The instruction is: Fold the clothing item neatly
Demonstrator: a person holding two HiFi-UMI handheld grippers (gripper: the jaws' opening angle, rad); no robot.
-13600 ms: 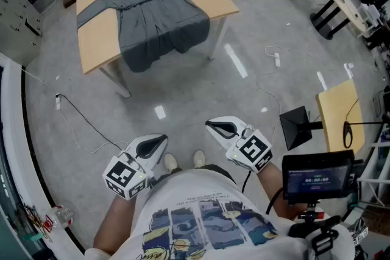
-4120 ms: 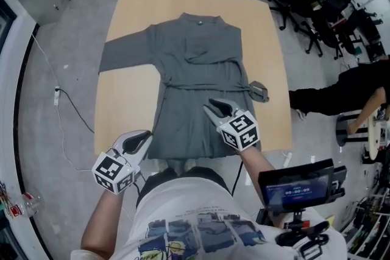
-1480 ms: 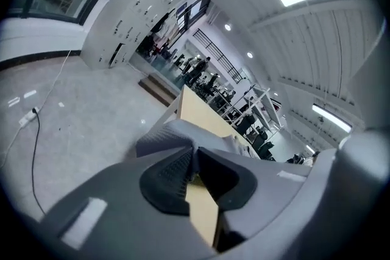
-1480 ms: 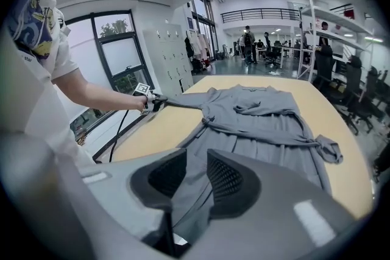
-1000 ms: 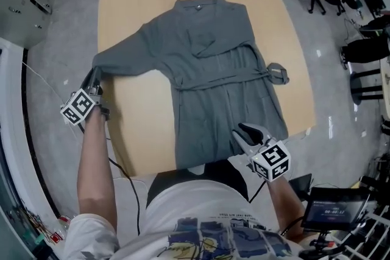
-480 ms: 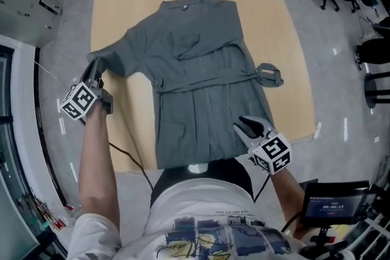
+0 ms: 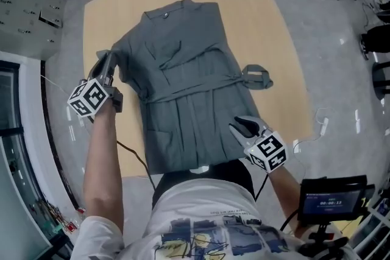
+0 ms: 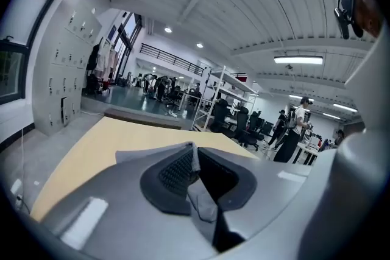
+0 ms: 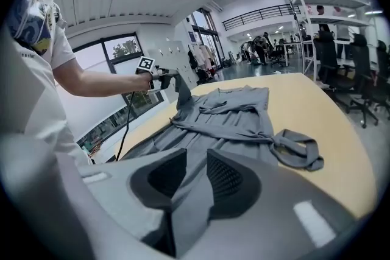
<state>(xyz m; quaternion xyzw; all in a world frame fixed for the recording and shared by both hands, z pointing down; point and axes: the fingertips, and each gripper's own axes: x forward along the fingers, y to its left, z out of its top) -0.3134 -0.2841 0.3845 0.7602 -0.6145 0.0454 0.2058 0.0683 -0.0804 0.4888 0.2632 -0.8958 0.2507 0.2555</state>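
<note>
Jaws of the right gripper (image 7: 237,125) stand partly apart at 5 o'clock of the grey robe (image 7: 183,70), low over its skirt near the hem. Cloth shows in the gap, but the pads do not seem to press on it. My reading: this gripper hovers and holds nothing.

Robe lies front-up on the counter (image 7: 268,27). Hem at 6 o'clock, nearest the person and reaching the counter's near edge. Collar toward 12, tipped slightly to 11.

Left gripper (image 7: 106,67), at 9 o'clock of the robe, has its jaws clamped together on the cuff end of the left sleeve (image 7: 119,55). A pinch of grey cloth sits squarely between the pads.

Change: a second ago this sleeve lay stretched flat toward 9 o'clock. Now the cuff is lifted off the counter and carried in beside the shoulder, the sleeve hanging slack under the jaws.

Meaning: the sleeve fold-in is under way but not laid down; the cuff has yet to cross onto the chest.

Belt loop (image 7: 256,76) trails out at 3 o'clock, loose on the counter, still to be tucked in.
</note>
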